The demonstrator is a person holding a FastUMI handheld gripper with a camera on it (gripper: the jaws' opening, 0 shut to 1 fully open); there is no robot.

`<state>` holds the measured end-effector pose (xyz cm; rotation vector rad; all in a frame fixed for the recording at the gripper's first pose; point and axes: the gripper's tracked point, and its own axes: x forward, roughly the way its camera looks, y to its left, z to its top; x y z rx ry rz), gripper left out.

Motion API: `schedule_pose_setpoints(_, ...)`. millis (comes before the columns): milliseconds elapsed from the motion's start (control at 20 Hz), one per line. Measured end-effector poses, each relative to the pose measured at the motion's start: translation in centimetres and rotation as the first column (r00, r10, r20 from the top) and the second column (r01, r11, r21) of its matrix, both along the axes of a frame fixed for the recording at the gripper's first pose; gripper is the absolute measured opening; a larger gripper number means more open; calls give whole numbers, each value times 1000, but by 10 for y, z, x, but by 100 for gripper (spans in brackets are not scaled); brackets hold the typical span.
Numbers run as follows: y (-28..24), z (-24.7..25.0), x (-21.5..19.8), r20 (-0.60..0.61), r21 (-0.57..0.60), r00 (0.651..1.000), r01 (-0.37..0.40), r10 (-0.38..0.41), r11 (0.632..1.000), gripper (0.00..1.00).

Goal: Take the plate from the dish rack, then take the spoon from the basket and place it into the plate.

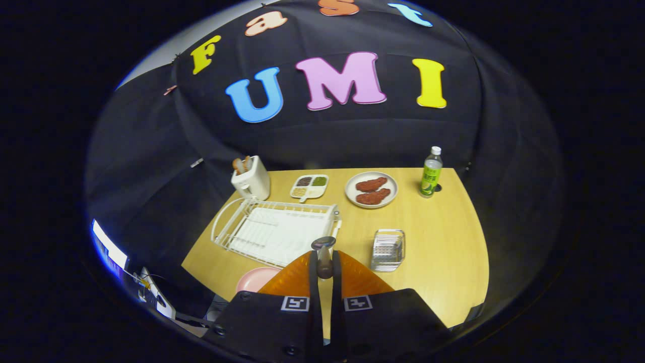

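Note:
My gripper (324, 272) is shut on the spoon (323, 247), whose metal bowl sticks up just past the fingertips while its handle runs down between the two fingers. The pink plate (254, 279) lies on the wooden table to the left of the fingers, partly hidden behind the left one. The white dish rack (274, 229) stands beyond the plate and the fingers, with no dishes in it. The small metal basket (387, 249) sits on the table just right of the fingertips.
At the back of the table (443, 252) stand a white toaster (250, 181), a small divided dish with grains (309, 186), a white plate with two reddish pieces of food (371, 190) and a green-labelled bottle (431, 172). Black cloth walls surround the table.

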<state>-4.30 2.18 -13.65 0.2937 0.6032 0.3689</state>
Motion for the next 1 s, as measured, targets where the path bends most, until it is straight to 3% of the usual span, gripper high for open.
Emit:
schedule_pose_setpoints(200, 79, 8, -33, 9, 28, 988, -154, 154, 988, 10)
schedule_pose_setpoints(400, 140, -32, -50, -51, 17, 965, -257, 257, 966, 10)
schedule_pose_setpoints(700, 186, -96, -50, -133, -42, 941, -321, 313, 946, 10)
schedule_pose_setpoints(1000, 203, -125, -42, -151, -77, 932, -345, 331, 936, 10)
